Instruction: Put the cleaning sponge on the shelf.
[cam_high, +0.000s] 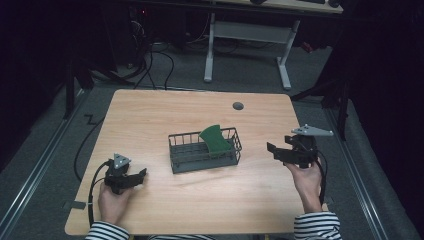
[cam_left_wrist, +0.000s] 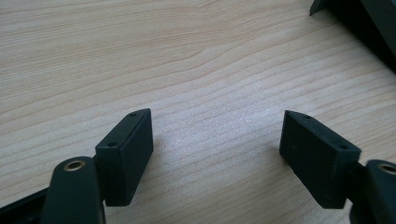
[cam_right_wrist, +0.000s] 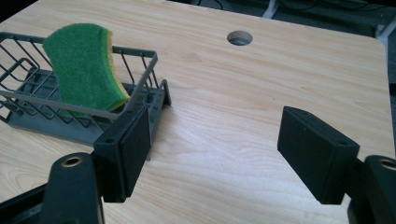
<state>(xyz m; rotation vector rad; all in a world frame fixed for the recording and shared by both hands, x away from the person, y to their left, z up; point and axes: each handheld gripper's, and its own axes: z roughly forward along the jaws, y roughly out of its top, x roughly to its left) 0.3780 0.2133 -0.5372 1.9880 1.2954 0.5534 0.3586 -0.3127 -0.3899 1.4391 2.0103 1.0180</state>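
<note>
Two grippers flank the wire basket (cam_high: 204, 150) — the left gripper (cam_high: 131, 178) low near the table's front edge, well apart from the basket, the right gripper (cam_high: 276, 151) just off the basket's right end, pointing toward it. Both have jaws spread wide and hold nothing. A green sponge (cam_high: 216, 138) leans tilted inside the basket at its right end, its top poking above the rim. By my reading either the sponge is already placed or it is about to be fetched; a grasp would call for the right gripper to close in over the rim. Both hands (cam_high: 306, 181) sit relaxed, wrists low on the table (cam_high: 150, 115).
</note>
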